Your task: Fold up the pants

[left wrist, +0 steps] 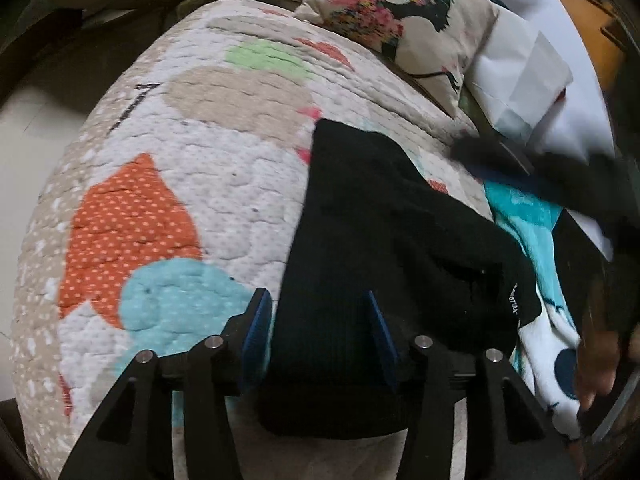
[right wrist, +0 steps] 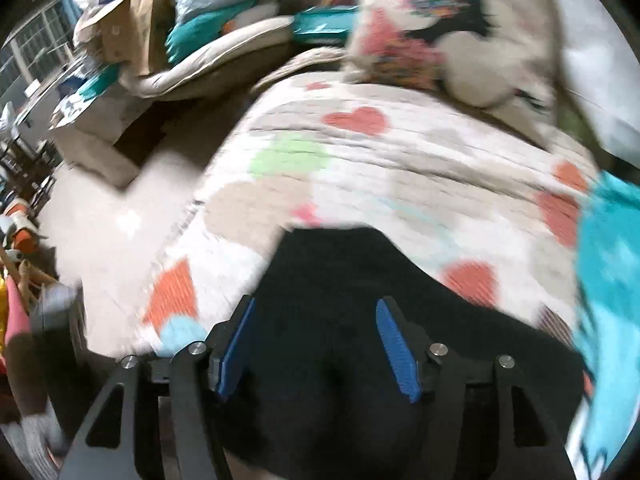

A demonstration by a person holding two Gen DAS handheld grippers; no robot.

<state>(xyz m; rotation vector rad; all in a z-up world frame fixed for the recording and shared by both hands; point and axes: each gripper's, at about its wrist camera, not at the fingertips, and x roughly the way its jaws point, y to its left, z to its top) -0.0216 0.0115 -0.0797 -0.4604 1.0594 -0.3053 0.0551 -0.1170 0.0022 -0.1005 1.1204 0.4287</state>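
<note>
Black pants [left wrist: 380, 220] lie folded in a narrow strip on a patchwork quilt [left wrist: 180, 200] spread over a bed. My left gripper [left wrist: 316, 294] stands open over the strip's near end. The dark cloth runs between its blue pads [left wrist: 256, 332], which do not clamp it. In the blurred right wrist view the same pants [right wrist: 340, 264] spread under my right gripper [right wrist: 316, 301]. That gripper's jaws stand wide apart with nothing pinched between the blue pads [right wrist: 396, 344]. A small white label shows at the pants' right edge [left wrist: 514, 300].
A printed cushion [left wrist: 400, 12] and white bedding [left wrist: 520, 80] lie at the bed's far end. A turquoise blanket [left wrist: 520, 216] lies right of the pants. A hand [left wrist: 596, 364] shows at the lower right. Pale floor [right wrist: 100, 232] and piled boxes and bags [right wrist: 132, 40] are to the left.
</note>
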